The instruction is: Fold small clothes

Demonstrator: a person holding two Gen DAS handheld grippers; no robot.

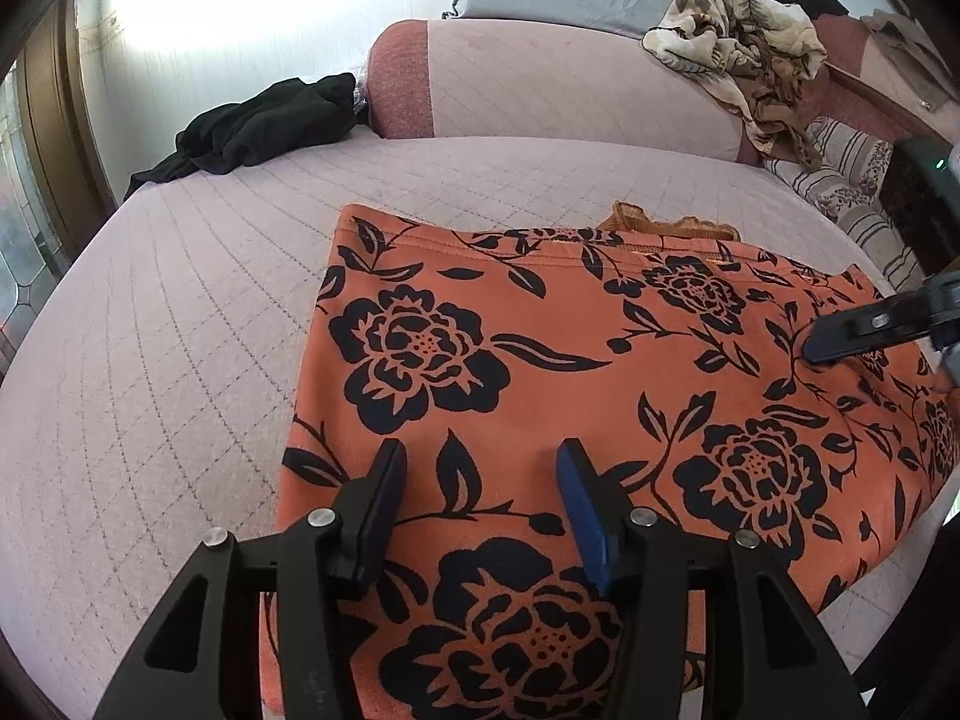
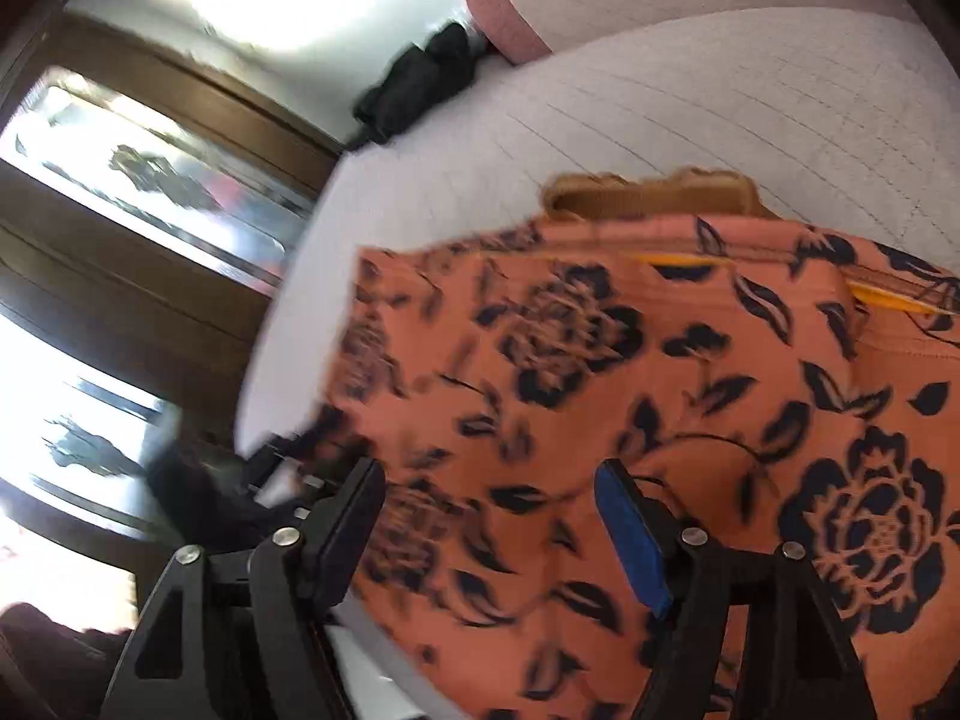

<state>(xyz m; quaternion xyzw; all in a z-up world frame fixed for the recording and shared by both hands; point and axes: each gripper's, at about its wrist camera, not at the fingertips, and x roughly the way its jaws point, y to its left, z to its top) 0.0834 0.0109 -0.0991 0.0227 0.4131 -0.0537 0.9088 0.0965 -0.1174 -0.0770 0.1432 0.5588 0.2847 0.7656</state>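
1. Left wrist view: the orange floral garment (image 1: 570,396) lies flat on the quilted bed cover (image 1: 180,312), spread from the near edge under the camera out toward the right. Its long axis seems to run left to right across this view, with the hemmed edge on the far side.
2. The left gripper (image 1: 480,480) hovers over the garment's near-left part. Its jaws stand partly apart with only flat cloth showing between them, nothing pinched.
3. The right gripper (image 1: 816,342) comes in from the right edge over the garment's far-right part; from here its spread cannot be read.
4. In the right wrist view, the right gripper (image 2: 489,498) shows jaws set wide, empty, with the garment (image 2: 660,390) directly below and ahead; the picture is blurred.
5. My judgement: each gripper is nearest its own end of the cloth, so the coming fold turns on taking both ends and carrying one edge across the long axis.
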